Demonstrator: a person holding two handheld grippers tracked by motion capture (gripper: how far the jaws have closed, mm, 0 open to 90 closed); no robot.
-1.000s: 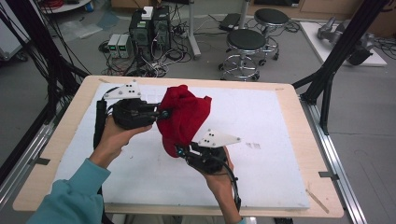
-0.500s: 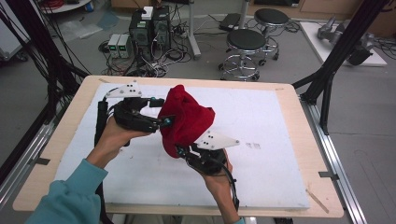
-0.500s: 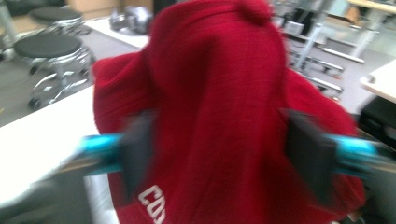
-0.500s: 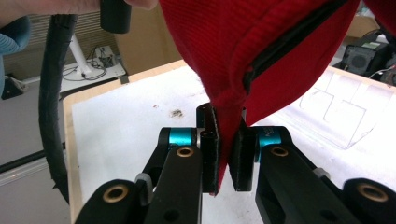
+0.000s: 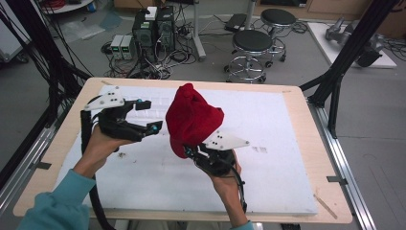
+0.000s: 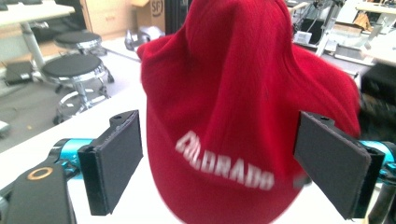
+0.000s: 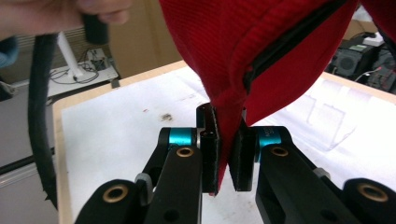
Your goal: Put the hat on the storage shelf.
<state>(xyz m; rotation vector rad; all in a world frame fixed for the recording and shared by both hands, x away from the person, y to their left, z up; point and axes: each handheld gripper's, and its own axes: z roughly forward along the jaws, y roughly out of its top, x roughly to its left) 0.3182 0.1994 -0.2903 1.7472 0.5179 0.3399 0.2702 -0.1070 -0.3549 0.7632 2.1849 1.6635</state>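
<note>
Pinching red cap (image 5: 194, 120), right gripper (image 5: 191, 152)

Top of the red cap (image 6: 243, 116) beyond the frame edge, its white lettering (image 6: 224, 166) smeared by blur.

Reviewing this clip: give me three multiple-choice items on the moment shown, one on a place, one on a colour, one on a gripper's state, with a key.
1. Where is the cap?
A. held up above the table
B. flat on the table
C. on a stool

2. What colour is the cap?
A. blue
B. red
C. green

3. How does the left gripper stand?
A. shut on the cap
B. shut on nothing
C. open, beside the cap

Key: 1 A, the right gripper pinches the cap's lower edge and lifts it off the board. 2 B, red cloth with white lettering in the left gripper view. 3 C, its pads stand wide apart, clear of the cloth.
</note>
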